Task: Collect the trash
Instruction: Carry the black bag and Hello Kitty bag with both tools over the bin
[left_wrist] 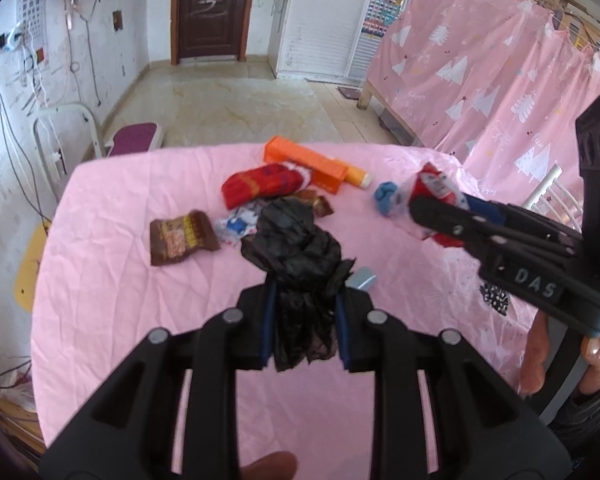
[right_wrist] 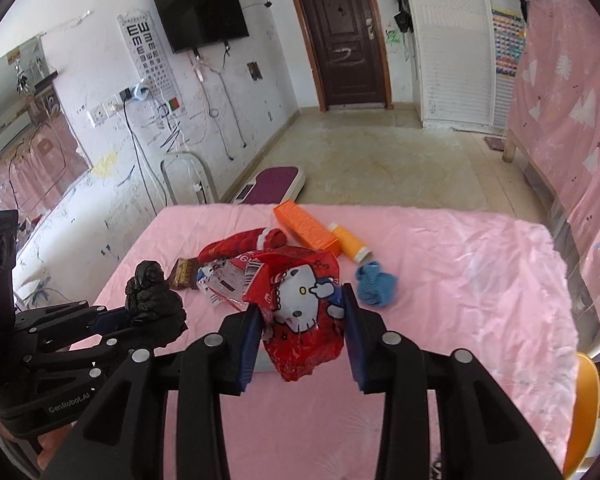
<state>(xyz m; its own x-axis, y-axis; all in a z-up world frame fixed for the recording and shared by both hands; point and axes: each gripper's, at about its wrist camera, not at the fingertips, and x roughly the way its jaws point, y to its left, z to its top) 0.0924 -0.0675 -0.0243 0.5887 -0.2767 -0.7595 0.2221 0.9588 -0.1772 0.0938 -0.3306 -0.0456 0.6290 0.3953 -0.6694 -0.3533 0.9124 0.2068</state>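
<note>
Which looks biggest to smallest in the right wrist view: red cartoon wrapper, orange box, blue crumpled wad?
1. red cartoon wrapper, though it sits in the right gripper nearest the camera, so its size is inflated.
2. orange box.
3. blue crumpled wad, clearly smallest.

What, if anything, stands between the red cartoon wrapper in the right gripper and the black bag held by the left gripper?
Nothing visible does. The right gripper is shut on the red cartoon wrapper, and the left gripper is shut on the black bag. Both are held above the pink tablecloth, with only open space between them. The bag is bunched, with no opening showing.
</note>
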